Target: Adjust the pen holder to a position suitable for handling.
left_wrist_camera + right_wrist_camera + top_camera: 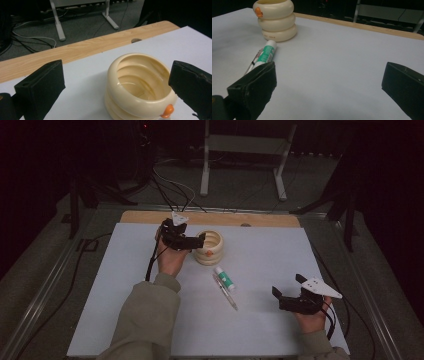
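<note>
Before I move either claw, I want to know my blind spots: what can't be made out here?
- Cup: its base runs off the bottom edge of the left gripper view.
- Print low on the cup: too small in the right gripper view.
- Pen and tube: near ends hidden by a jaw, right gripper view.
- Tube label: too small in the high view.

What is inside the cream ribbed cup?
The cream ribbed cup looks empty: bare ribbed walls and part of the floor show. The near rim covers the rest of the floor.
</note>
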`<state>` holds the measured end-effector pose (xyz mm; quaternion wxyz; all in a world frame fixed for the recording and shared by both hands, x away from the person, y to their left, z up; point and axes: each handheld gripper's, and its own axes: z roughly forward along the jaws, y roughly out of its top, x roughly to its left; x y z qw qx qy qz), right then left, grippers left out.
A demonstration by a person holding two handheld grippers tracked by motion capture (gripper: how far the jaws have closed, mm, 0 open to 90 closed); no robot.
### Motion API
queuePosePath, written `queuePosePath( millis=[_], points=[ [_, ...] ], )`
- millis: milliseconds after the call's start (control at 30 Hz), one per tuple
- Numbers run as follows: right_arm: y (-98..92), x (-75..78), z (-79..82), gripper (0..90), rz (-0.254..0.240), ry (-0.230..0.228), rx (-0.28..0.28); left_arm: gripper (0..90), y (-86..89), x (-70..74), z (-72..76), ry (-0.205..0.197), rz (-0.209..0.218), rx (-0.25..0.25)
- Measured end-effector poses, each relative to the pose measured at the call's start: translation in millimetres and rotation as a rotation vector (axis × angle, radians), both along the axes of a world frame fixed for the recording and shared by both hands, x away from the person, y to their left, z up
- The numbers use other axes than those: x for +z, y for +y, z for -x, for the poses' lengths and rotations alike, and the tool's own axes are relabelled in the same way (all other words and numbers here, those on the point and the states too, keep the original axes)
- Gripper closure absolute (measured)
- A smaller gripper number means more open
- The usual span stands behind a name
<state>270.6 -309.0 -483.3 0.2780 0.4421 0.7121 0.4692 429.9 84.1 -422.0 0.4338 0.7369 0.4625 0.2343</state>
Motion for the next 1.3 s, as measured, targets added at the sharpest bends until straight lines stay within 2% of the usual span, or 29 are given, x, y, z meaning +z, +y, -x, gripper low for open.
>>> queuePosePath(
  millis=[133,233,267,300,367,433,467,500,533,567,667,733,1067,1300],
  points=[
    [0.3,0.0,0.0,0.1,0.002,-0.003,0.0,2.0,-6.7,-3.0,-4.8,0.024,-0.009,0.011],
    [0.2,-0.2,-0.2,0.1,0.004,-0.001,0.001,8.1,-12.7,-5.6,-8.2,0.053,-0.002,0.02],
    [0.1,-0.1,-0.2,0.2,0.002,-0.002,0.001,17.9,-15.1,-6.7,-9.0,0.063,-0.006,0.035],
    [0.1,-0.1,-0.2,0.2,0.002,-0.002,0.001,17.9,-17.0,-8.4,-10.4,0.077,-0.006,0.04],
    [0.1,-0.1,-0.2,0.1,0.003,-0.002,0.001,32.5,-19.6,-12.5,-13.8,0.121,-0.015,0.063],
    [0.2,0.0,-0.1,0.2,0.003,-0.002,0.001,44.3,-20.8,-18.5,-16.9,0.154,-0.011,0.06],
    [0.1,0.0,-0.1,0.1,0.003,-0.002,0.002,50.7,-22.5,-26.3,-20.3,0.192,-0.054,0.072],
    [0.1,0.0,-0.1,0.1,0.003,-0.002,0.002,57.1,-22.5,-26.3,-20.3,0.192,-0.054,0.072],
    [0.1,0.0,-0.1,0.2,0.004,-0.002,0.002,57.1,-22.5,-29.7,-21.5,0.202,-0.049,0.074],
    [0.0,0.1,0.0,0.1,0.003,-0.002,0.002,66.3,-23.6,-33.7,-22.4,0.195,-0.068,0.102],
    [-0.2,0.2,0.2,0.2,0.002,-0.003,0.002,76.3,-23.5,-34.7,-23.1,0.193,-0.083,0.114],
    [-0.4,0.0,-0.2,0.2,0.004,-0.001,0.003,78.4,-22.5,-36.4,-24.0,0.194,-0.119,0.133],
    [-0.6,0.1,0.2,0.2,0.003,-0.003,0.0,79.8,-10.5,-33.9,-18.9,0.189,-0.11,0.118],
    [-1.0,0.2,0.3,0.2,-0.002,-0.003,-0.004,79.8,-2.9,-25.7,-8.7,0.171,-0.111,0.081]
  ],
)
